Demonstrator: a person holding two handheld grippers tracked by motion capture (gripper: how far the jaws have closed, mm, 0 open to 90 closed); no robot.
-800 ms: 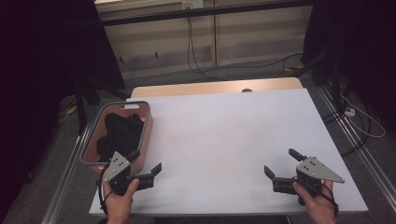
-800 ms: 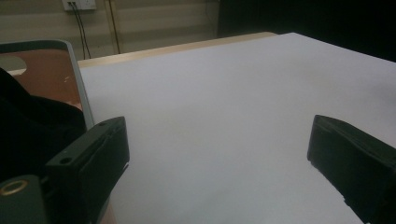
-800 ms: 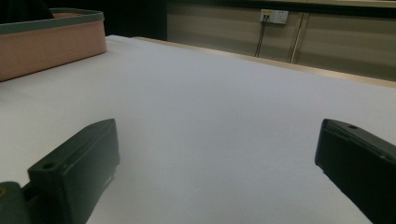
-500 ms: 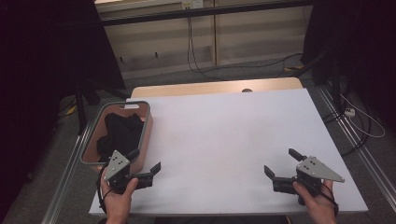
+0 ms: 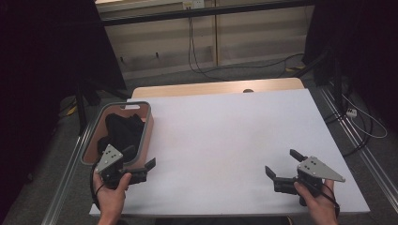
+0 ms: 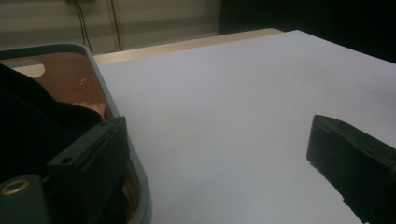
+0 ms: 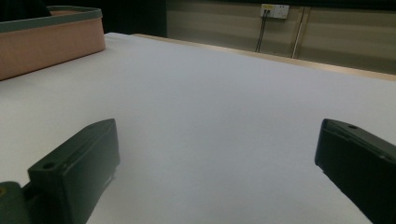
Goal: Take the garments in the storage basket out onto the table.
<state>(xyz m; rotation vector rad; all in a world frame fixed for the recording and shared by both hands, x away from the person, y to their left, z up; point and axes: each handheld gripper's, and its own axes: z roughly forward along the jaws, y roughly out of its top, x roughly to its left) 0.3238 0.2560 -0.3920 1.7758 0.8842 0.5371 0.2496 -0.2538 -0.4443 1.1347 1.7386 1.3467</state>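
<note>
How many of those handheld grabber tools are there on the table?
2. The left gripper sits at the near left beside the basket of dark cloth; the right gripper at the near right.

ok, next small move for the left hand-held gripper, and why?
Probably swing the left hand-held gripper over the bin rim and down toward the dark cloth. Its jaws stand open and hold nothing, it sits right beside the bin, and the cloth still lies inside. The right hand-held gripper is open too, far across the white table.
</note>
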